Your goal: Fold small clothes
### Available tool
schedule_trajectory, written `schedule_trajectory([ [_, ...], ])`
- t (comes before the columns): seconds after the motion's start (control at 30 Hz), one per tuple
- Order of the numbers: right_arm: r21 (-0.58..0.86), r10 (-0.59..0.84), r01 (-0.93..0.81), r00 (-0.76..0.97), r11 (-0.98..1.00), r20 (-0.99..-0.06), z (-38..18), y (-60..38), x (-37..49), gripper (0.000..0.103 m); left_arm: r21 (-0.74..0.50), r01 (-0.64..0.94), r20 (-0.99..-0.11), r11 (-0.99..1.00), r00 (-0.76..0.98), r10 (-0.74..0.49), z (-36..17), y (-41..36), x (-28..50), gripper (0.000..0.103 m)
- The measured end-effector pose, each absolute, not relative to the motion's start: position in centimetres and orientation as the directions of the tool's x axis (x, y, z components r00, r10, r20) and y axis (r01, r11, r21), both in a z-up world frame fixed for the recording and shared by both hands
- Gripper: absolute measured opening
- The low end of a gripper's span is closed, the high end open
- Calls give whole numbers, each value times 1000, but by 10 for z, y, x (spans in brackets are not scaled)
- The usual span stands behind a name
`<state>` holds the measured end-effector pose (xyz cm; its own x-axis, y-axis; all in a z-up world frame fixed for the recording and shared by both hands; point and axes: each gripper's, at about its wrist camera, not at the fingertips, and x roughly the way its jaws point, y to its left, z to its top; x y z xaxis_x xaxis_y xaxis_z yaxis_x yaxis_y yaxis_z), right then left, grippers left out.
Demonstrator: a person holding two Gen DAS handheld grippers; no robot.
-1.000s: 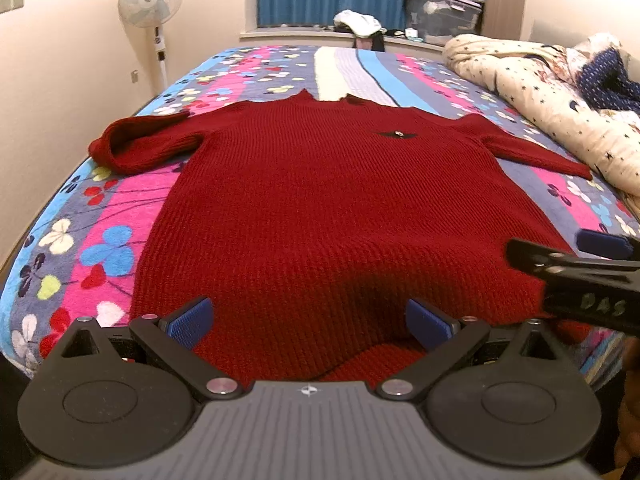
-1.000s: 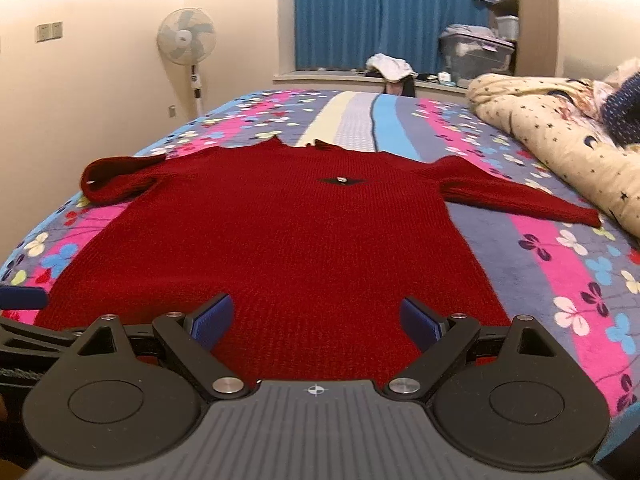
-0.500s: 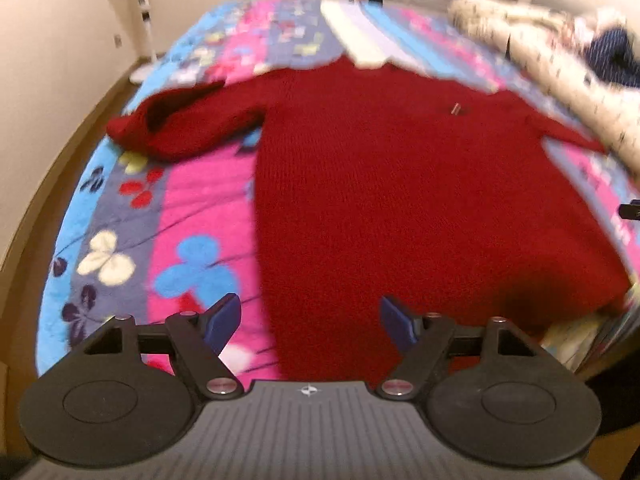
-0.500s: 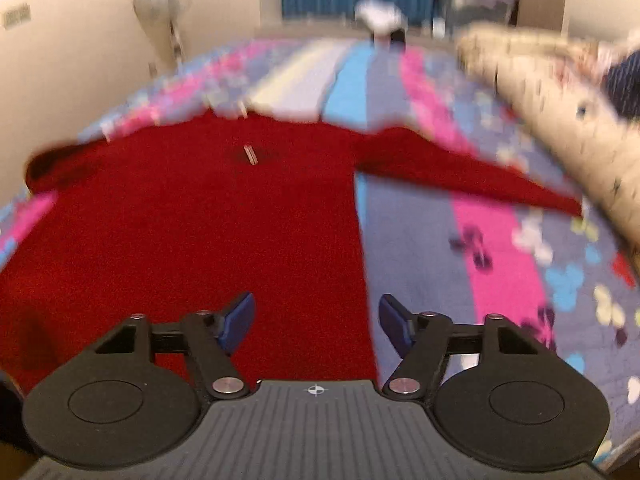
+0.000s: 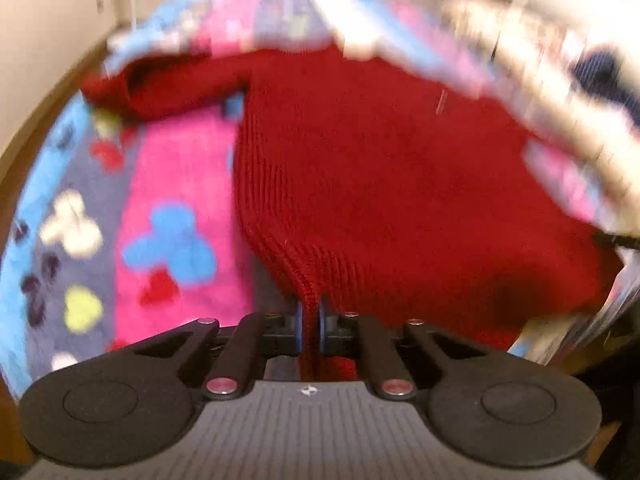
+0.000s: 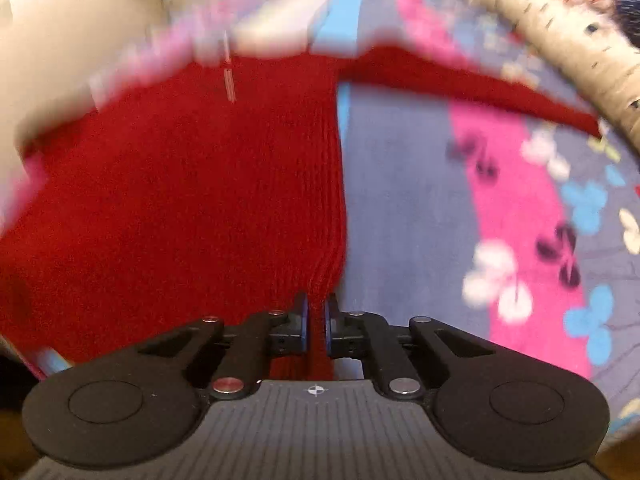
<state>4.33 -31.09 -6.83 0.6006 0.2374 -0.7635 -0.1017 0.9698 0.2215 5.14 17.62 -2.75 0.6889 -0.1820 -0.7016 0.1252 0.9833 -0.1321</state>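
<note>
L gripper point(image 5: 310, 326) + R gripper point(image 6: 316, 326) pinch red sweater point(image 5: 400, 184) hem corners.

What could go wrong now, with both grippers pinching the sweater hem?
1. Each hand-held gripper, left and right, pinches only a thin ridge of the sweater; the knit may slip out on lifting.
2. The right sleeve lies spread out and may drag, skewing the fold.

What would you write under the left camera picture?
Left gripper pinching the red sweater's bottom corner on the flowery bedspread.
</note>
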Motion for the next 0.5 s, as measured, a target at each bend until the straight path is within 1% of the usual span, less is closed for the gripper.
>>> schedule_trajectory([
  [0.07,338,312,-104,693,935,-650,-44,-329,29,7,-172,113,-641,979,741,-198,-22,191,40,7],
  [0.1,344,308,-95,703,934,-641,-42,-334,27,7,-181,96,-638,979,746,-191,-24,197,38,7],
  [0.13,311,268,-63,686,948,-676,-46,-337,28,7,-173,70,-657,982,735,-168,-33,201,41,7],
  [0.17,255,207,-16,633,967,-746,-58,-337,33,7,-150,51,-699,987,701,-143,-43,201,47,7],
  [0.23,190,151,31,495,981,-856,-85,-332,44,7,-78,38,-771,996,631,-84,-69,195,59,7],
  [0.27,169,135,25,491,985,-861,-87,-327,45,7,-46,47,-770,998,635,-65,-74,191,60,7],
  [0.3,165,141,-2,532,986,-835,-78,-322,43,6,-49,73,-744,996,663,-85,-70,190,56,7],
  [0.37,278,248,-65,671,958,-699,-45,-322,34,6,-120,125,-655,985,736,-173,-59,194,44,7],
  [0.43,379,318,-102,758,920,-569,-24,-332,19,6,-216,154,-587,964,769,-254,-48,212,34,7],
  [0.5,487,387,-149,814,861,-434,-8,-346,10,5,-323,177,-499,930,803,-326,-43,230,27,7],
])
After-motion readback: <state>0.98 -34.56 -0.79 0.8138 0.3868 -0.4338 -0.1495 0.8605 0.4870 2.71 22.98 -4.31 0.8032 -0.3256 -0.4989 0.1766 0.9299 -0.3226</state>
